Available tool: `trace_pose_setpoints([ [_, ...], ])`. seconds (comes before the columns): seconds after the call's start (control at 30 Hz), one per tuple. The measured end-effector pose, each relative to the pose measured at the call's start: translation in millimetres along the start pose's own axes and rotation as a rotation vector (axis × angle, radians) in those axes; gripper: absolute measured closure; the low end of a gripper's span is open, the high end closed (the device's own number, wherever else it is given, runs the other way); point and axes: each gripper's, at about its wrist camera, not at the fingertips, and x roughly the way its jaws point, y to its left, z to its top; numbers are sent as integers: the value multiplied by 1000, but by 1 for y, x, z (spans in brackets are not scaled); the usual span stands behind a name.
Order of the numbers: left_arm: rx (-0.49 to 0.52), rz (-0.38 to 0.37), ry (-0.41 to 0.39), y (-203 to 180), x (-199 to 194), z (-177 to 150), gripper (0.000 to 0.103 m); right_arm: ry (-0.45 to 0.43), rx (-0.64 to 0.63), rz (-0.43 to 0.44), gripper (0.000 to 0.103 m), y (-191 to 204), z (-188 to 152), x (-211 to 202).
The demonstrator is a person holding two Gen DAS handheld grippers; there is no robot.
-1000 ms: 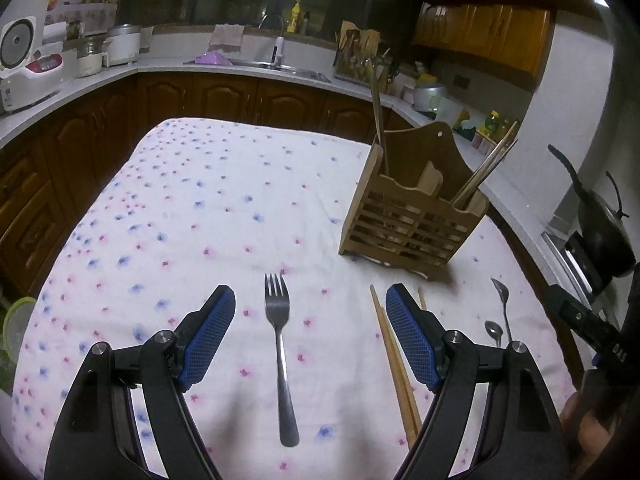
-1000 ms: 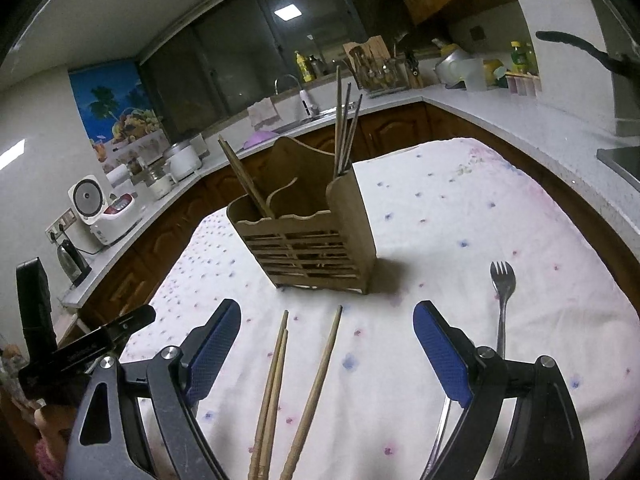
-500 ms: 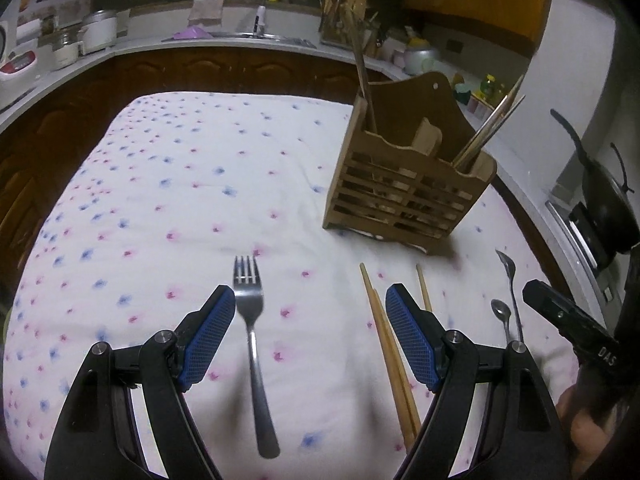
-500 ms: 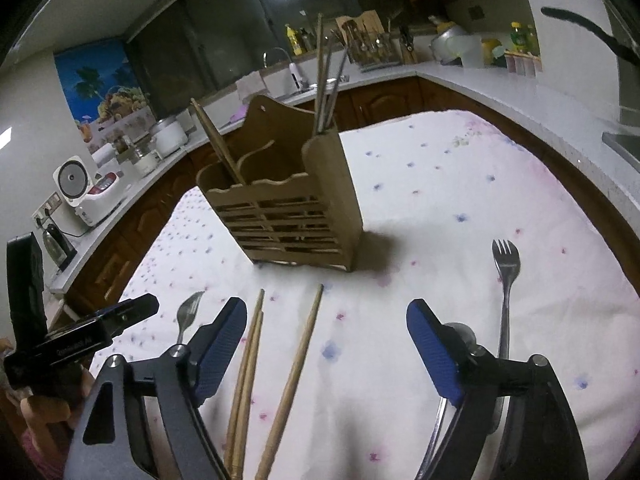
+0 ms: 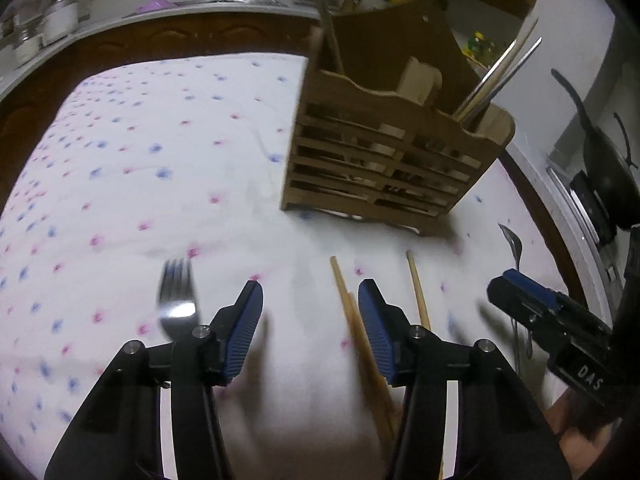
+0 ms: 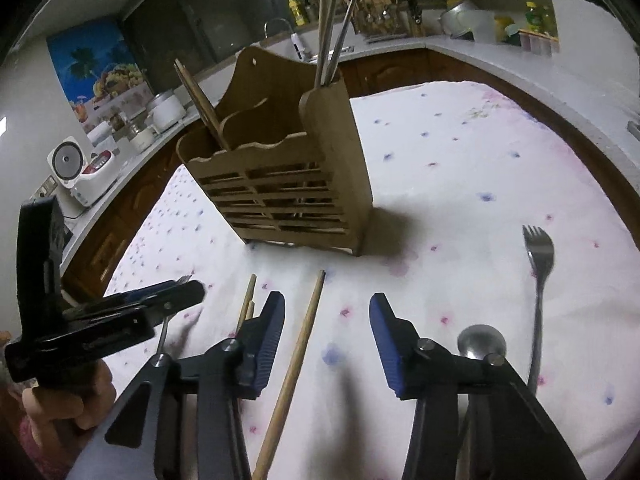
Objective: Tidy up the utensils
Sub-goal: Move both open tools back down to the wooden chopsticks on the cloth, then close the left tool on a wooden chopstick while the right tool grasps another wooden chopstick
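Your right gripper (image 6: 326, 338), jaws apart and empty, straddles a single chopstick (image 6: 298, 354) lying on the cloth (long axis 6 to 12 o'clock); the holder (image 6: 280, 184) stands at 12.

The slatted caddy (image 6: 280, 184) and the loose chopsticks (image 6: 294, 364) are matt, pale wood. The fork (image 5: 176, 300) and spoon (image 6: 480, 342) are polished metal — glossy, catching light. A soft white cloth (image 5: 140, 160) with printed flowers covers the bench; each hand-held gripper (image 5: 310, 336) is black plastic with ribbed blue pads (image 5: 242, 332).
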Motion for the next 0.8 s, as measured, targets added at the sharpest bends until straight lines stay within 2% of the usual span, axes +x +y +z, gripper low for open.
trace_pose_setpoints([
  [0.13,43,-4,56,-11,26,7,64,12,11,-1,62,-3,3,7],
  [0.2,53,2,91,-13,40,9,75,17,18,0,62,-5,5,10],
  [0.23,59,4,98,-14,44,10,76,19,19,-1,62,-5,5,11],
  [0.27,84,16,81,-16,45,10,77,22,20,-2,62,-6,5,12],
  [0.4,142,23,89,-15,42,6,91,34,13,0,62,-6,5,17],
  [0.57,164,15,109,0,28,-6,94,67,-14,12,62,2,5,29],
  [0.8,81,2,154,16,19,-13,89,119,-83,-13,63,15,5,55],
])
